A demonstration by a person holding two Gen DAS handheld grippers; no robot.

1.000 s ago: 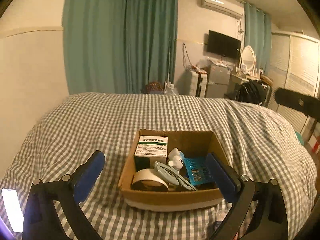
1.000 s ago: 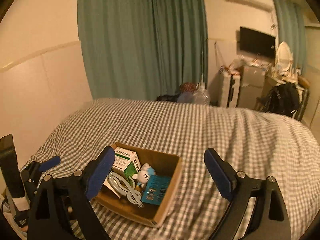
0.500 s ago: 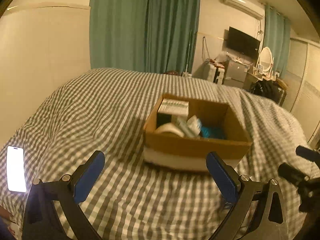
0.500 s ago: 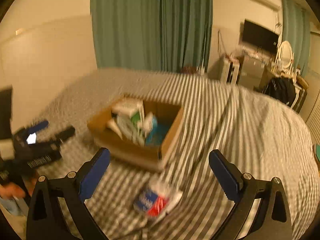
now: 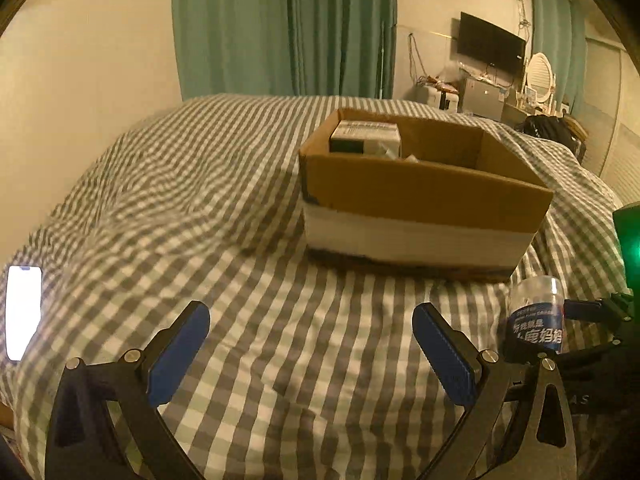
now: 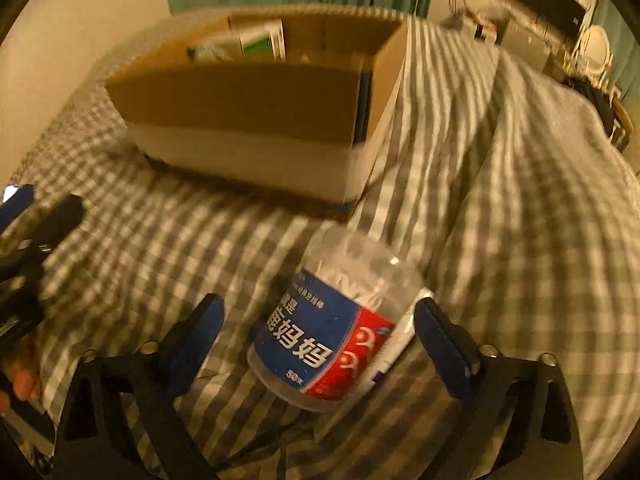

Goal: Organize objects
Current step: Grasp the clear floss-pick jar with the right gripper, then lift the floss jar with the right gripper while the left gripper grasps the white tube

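Note:
A clear plastic jar point(image 6: 332, 332) with a blue and red label lies tilted on the checked bedspread, between the open fingers of my right gripper point(image 6: 318, 328); the pads do not touch it. It also shows at the right in the left wrist view point(image 5: 534, 316). Beyond it stands an open cardboard box point(image 6: 248, 96), also in the left wrist view point(image 5: 420, 196), holding a white and green medicine box point(image 5: 366, 138) and other items mostly hidden by the wall. My left gripper point(image 5: 310, 346) is open and empty, low over the bed before the box.
A lit phone point(image 5: 22, 312) lies on the bed's left edge. A white flat thing point(image 6: 394, 344) lies under the jar's right side. The left gripper shows at the left in the right wrist view point(image 6: 36, 240). Curtains, a TV and furniture stand beyond the bed.
Both grippers have dropped and moved closer to the bed. The right gripper has come down around the jar, which now lies between its fingers. The box looks nearer and its contents are mostly hidden.

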